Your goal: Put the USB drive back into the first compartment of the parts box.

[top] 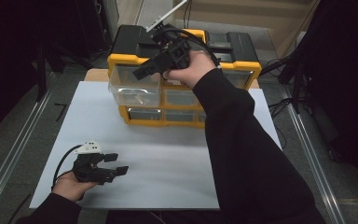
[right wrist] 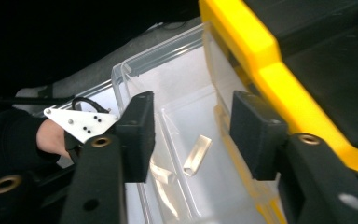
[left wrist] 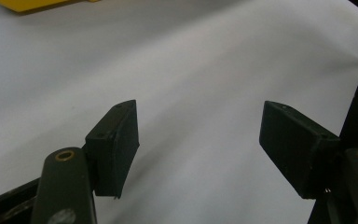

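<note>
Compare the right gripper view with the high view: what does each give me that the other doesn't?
Right gripper view alone: the inside of the pulled-out clear drawer, with small clear pieces on its floor. High view alone: the whole yellow organizer, its shut drawers, the white board, and the right hand-held gripper over the drawer. Both: the drawer, the yellow frame and the left hand-held gripper, jaws apart.

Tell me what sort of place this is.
Probably a lab recording station: a white board as work surface, metal rails alongside on grey floor, a yellow-and-black plastic drawer organiser, and handheld black grippers trailing cables.
</note>
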`<act>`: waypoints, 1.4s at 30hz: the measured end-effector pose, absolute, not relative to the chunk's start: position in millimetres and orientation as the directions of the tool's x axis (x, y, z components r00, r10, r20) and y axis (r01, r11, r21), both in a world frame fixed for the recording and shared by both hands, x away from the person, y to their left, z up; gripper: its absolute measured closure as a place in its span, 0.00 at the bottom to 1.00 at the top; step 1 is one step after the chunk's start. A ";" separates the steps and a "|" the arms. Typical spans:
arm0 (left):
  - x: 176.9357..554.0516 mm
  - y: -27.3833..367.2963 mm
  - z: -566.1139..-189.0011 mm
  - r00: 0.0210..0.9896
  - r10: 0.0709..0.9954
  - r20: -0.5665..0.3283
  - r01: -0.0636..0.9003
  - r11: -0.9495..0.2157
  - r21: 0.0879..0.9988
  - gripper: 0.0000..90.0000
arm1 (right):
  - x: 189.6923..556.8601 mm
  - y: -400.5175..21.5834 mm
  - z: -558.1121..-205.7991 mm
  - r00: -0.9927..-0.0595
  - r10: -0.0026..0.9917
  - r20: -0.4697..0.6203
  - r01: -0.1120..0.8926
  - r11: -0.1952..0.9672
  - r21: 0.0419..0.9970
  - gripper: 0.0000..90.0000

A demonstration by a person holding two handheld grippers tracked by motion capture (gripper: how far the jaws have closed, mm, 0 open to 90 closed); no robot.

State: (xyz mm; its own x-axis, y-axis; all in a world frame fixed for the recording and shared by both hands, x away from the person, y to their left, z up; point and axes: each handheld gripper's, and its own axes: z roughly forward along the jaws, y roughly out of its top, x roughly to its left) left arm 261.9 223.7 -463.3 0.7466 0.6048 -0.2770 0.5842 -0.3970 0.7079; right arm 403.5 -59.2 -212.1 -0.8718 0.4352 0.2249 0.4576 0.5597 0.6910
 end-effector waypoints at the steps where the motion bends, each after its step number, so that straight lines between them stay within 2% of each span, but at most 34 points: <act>1: 261.7 223.6 -463.4 0.745 0.608 -0.276 0.585 -0.396 0.708 0.33 | 402.0 -62.2 -210.9 -0.868 0.442 0.224 0.461 0.555 0.692 0.49; 4: 261.3 222.9 -463.4 0.747 0.606 -0.273 0.582 -0.396 0.710 0.33 | 395.6 -74.7 -207.7 -0.858 0.466 0.218 0.472 0.546 0.692 0.43; 13: 262.0 223.0 -463.6 0.745 0.608 -0.274 0.585 -0.398 0.707 0.33 | 379.2 -109.0 -208.4 -0.835 0.507 0.213 0.491 0.513 0.704 0.36; 16: 261.9 222.8 -463.9 0.742 0.610 -0.278 0.588 -0.393 0.708 0.33 | 371.1 -120.0 -215.8 -0.831 0.511 0.219 0.496 0.503 0.708 0.29; 29: 262.2 222.9 -464.2 0.743 0.609 -0.278 0.589 -0.398 0.703 0.33 | 349.3 -129.8 -248.2 -0.841 0.508 0.186 0.473 0.522 0.710 0.28; 42: 262.4 222.6 -464.7 0.743 0.609 -0.276 0.588 -0.399 0.704 0.33 | 332.7 -132.2 -305.6 -0.839 0.513 0.183 0.472 0.517 0.714 0.28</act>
State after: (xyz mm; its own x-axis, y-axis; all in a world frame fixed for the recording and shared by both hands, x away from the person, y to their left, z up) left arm 262.4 222.6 -464.7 0.7433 0.6092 -0.2763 0.5883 -0.3987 0.7035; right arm 332.7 -132.2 -305.6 -0.8388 0.5128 0.1830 0.4721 0.5174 0.7137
